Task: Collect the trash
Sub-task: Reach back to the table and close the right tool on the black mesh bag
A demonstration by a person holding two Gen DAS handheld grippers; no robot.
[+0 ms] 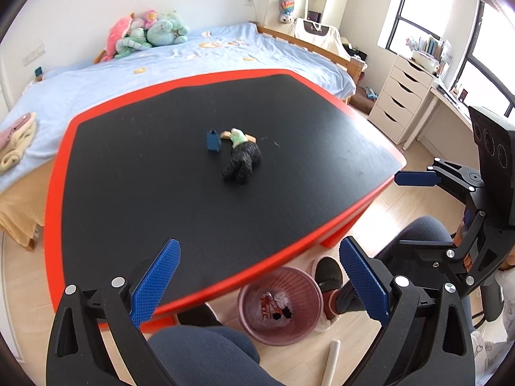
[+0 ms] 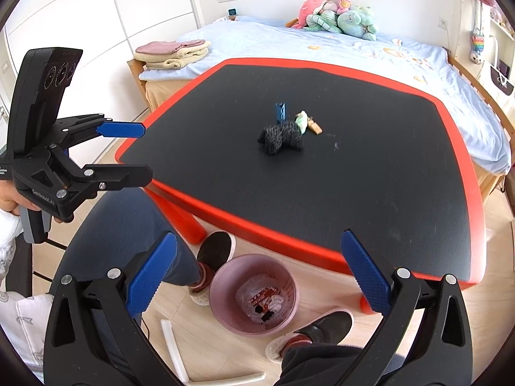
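Step in hand: both tools were pulled back over the lap, so this looked like the start of a reach for the next piece of trash.
Trash left: a small cluster lay near the middle of the table (image 1: 96,167): a dark knitted wad (image 1: 242,162), a pale green scrap (image 1: 237,135) touching its far end, a tan bit (image 2: 313,126) beside that, and a blue block (image 1: 213,140) just beside the group.
Bin: a pink bin (image 1: 280,302) stood on the floor under the near table edge, between the person's shoes, with some wrappers already inside.
How to do it well: probably take the wad first, coming down from above with the fingers straddling it, and close only once both pads pass its sides, so the neighbouring scraps are not shoved away.
Left gripper (image 1: 257,286): jaws spread wide, holding nothing, near the table's near edge.
Right gripper (image 2: 259,276): jaws spread wide, empty, above the bin and the floor.
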